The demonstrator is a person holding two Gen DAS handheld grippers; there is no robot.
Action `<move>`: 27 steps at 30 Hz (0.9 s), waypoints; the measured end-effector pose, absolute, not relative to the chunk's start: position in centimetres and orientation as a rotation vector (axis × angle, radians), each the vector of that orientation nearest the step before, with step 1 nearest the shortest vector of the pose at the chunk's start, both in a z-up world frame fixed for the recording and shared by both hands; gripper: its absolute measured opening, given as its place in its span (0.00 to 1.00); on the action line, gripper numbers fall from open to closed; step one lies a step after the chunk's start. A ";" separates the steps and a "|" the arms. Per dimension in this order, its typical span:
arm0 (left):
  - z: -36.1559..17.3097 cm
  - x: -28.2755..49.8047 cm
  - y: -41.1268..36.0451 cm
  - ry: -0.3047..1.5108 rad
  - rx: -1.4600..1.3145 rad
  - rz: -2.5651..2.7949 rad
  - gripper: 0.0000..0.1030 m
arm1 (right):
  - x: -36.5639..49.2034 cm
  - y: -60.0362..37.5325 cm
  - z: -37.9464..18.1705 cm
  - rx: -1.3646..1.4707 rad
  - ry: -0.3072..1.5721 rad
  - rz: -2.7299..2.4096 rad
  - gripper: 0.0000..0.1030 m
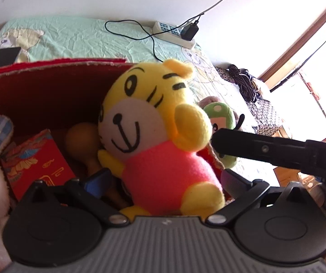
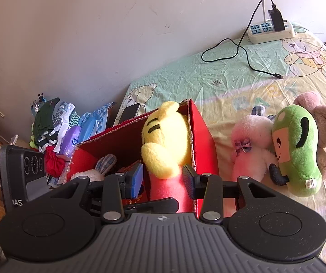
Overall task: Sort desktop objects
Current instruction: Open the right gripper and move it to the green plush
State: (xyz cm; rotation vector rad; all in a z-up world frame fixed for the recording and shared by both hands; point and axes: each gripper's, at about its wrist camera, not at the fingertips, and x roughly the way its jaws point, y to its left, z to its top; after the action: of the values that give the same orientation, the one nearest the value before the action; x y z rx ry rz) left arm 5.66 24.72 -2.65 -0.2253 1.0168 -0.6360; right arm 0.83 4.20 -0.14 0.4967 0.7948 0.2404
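Two grippers frame the yellow tiger plush [image 1: 153, 136], which sits in the red box [image 2: 205, 141] on the bed [image 2: 242, 84]. We see its long axis roughly upright, head tipped toward the box's far corner, face turned to the left gripper [image 1: 163, 182]. Both grippers' fingers are spread either side of its pink body; whether the right gripper [image 2: 163, 179] touches it, we cannot tell. Its feet are cut off behind the left gripper. A green plush [image 2: 297, 150] lies outside the box.
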 end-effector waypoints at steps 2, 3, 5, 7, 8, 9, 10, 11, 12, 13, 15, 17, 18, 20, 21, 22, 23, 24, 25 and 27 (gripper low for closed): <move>-2.1 5.3 24.9 1.005 -0.214 -0.642 0.99 | 0.5 4.3 -0.1 0.498 0.783 0.227 0.41; -1.8 5.1 25.0 0.999 -0.207 -0.643 0.99 | 0.2 4.4 0.0 0.504 0.775 0.219 0.41; -1.3 4.9 25.2 0.991 -0.189 -0.640 0.99 | -0.3 4.3 0.0 0.519 0.760 0.203 0.41; -0.8 4.6 25.0 0.985 -0.155 -0.626 0.99 | -0.9 4.1 -0.1 0.539 0.747 0.186 0.41; -0.5 4.4 24.8 0.981 -0.137 -0.615 0.99 | -1.2 4.0 -0.2 0.548 0.739 0.183 0.41; -0.3 4.3 24.7 0.980 -0.125 -0.609 0.99 | -1.5 3.9 -0.2 0.554 0.732 0.182 0.41; -0.1 4.2 24.6 0.981 -0.114 -0.604 0.99 | -1.8 3.8 -0.3 0.557 0.721 0.182 0.41; 0.1 4.0 24.4 0.978 -0.104 -0.597 0.99 | -2.1 3.7 -0.3 0.558 0.712 0.180 0.41; 0.4 3.8 24.2 0.978 -0.094 -0.587 0.99 | -2.3 3.5 -0.3 0.557 0.705 0.179 0.41; 0.6 3.7 24.0 0.979 -0.082 -0.573 0.99 | -2.4 3.4 -0.4 0.555 0.700 0.182 0.41; 1.1 3.2 23.4 0.970 -0.052 -0.543 0.99 | -2.6 2.9 -0.4 0.552 0.695 0.196 0.41; 1.4 2.7 22.8 0.956 -0.030 -0.514 0.99 | -2.5 2.3 -0.5 0.547 0.701 0.209 0.41; 1.5 2.7 22.4 0.955 -0.025 -0.502 0.99 | -2.4 1.9 -0.5 0.544 0.706 0.215 0.41; 1.5 2.5 21.6 0.959 -0.028 -0.477 0.99 | -2.3 1.1 -0.5 0.541 0.713 0.231 0.41; 1.6 2.4 21.2 0.961 -0.033 -0.469 0.99 | -2.2 0.6 -0.5 0.541 0.715 0.241 0.41; 1.7 2.3 20.8 0.962 -0.037 -0.459 0.99 | -2.2 0.1 -0.4 0.539 0.719 0.248 0.41; 1.8 2.1 20.3 0.961 -0.038 -0.447 0.99 | -2.1 -0.3 -0.4 0.534 0.724 0.252 0.41; 2.0 2.0 19.8 0.959 -0.039 -0.437 0.99 | -2.0 -0.8 -0.3 0.525 0.728 0.258 0.41; 2.2 1.9 19.3 0.956 -0.041 -0.431 0.99 | -2.0 -1.3 -0.3 0.516 0.729 0.266 0.41; 2.5 1.7 18.1 0.949 -0.039 -0.421 0.99 | -2.0 -2.5 -0.2 0.511 0.729 0.276 0.41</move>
State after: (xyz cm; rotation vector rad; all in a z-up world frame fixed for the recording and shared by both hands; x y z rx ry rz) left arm 1.73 18.08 2.54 -0.0392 0.9486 -0.4211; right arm -2.02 -2.46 -0.15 0.5112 0.7288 0.2763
